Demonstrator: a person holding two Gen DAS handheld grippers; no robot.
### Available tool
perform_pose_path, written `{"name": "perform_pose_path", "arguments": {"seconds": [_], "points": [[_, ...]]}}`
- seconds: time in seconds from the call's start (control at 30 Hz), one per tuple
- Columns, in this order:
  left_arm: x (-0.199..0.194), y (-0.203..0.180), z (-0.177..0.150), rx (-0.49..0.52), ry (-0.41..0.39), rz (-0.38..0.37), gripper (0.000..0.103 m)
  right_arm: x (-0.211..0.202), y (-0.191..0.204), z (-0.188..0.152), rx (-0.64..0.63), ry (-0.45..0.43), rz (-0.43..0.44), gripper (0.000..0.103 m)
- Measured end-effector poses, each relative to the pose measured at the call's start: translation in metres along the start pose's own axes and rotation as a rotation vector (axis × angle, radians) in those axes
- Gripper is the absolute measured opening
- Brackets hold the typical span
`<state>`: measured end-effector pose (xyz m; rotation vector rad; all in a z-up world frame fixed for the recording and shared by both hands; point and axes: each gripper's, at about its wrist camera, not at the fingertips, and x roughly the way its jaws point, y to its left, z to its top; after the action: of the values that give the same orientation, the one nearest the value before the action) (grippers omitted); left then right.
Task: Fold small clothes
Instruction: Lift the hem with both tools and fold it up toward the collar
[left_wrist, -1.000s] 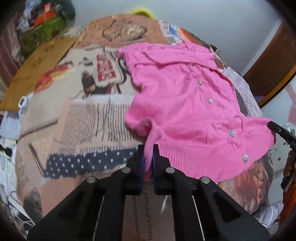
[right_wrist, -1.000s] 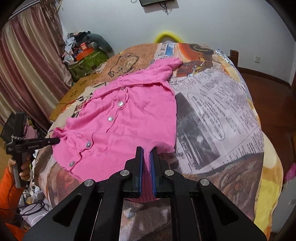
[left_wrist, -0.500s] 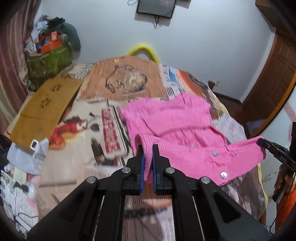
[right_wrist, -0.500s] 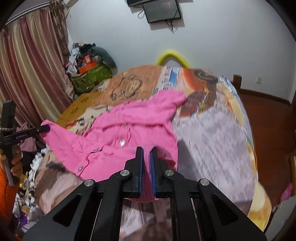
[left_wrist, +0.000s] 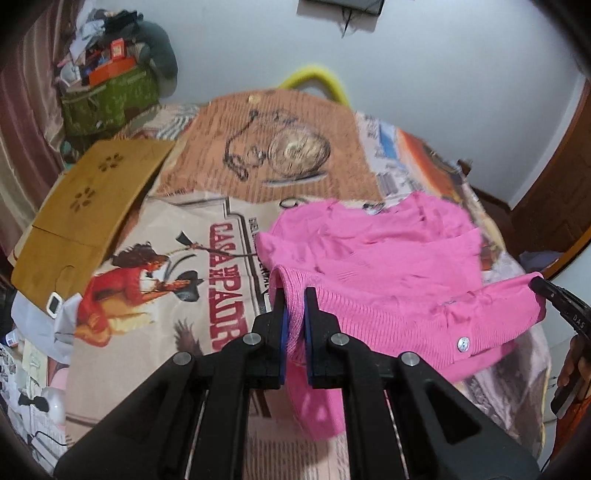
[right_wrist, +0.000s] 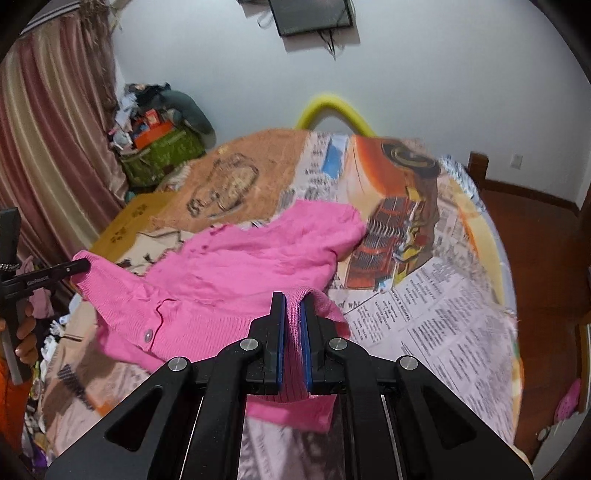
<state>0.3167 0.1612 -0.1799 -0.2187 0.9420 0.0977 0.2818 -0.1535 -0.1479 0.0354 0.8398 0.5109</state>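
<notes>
We see one pink cardigan (left_wrist: 388, 266), its ribbed hem lifted off the bed (left_wrist: 280, 162) while its upper part lies on the printed bedspread; our left hand-held gripper (left_wrist: 294, 295) is clamped on one hem corner and our right hand-held gripper (right_wrist: 293, 301) on the other; two buttons show, one in each view (left_wrist: 463, 344); beyond lie a flat cardboard sheet (left_wrist: 85, 210), a green box (right_wrist: 162, 155) piled with clutter, a curtain (right_wrist: 48, 147), a white wall, one wall-mounted screen (right_wrist: 310, 14) and a yellow hoop (right_wrist: 332, 110).
</notes>
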Motion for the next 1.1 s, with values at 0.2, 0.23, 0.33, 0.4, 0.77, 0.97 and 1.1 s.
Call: {"name": "perform_pose_path", "arguments": {"seconds": [0.2,0.23,0.33,0.4,0.77,0.97,1.1], "points": [[0.055,0.006,0.003,-0.019,0.078,0.016,0.007,0.044,-0.025,0.001,0.047,0.062,-0.017,0.007],[0.062,0.008,0.003,-0.023,0.088,0.018,0.007,0.048,-0.027,0.001,0.053,0.067,-0.016,0.007],[0.075,0.008,0.004,-0.011,0.100,0.043,0.008,0.058,-0.033,0.001,0.057,0.083,-0.016,0.007],[0.074,0.006,0.006,0.027,0.089,0.078,0.014,0.059,-0.033,0.000,0.041,0.091,-0.021,0.009],[0.012,-0.002,-0.006,0.187,-0.059,0.144,0.065,0.013,-0.030,-0.002,-0.025,0.023,-0.051,0.039],[0.013,-0.001,-0.034,0.249,-0.015,0.193,0.082,0.003,-0.017,-0.024,-0.090,0.066,-0.023,0.052],[0.025,0.006,-0.044,0.233,0.028,0.198,0.083,0.008,-0.019,-0.037,-0.088,0.103,-0.035,0.055]]}}
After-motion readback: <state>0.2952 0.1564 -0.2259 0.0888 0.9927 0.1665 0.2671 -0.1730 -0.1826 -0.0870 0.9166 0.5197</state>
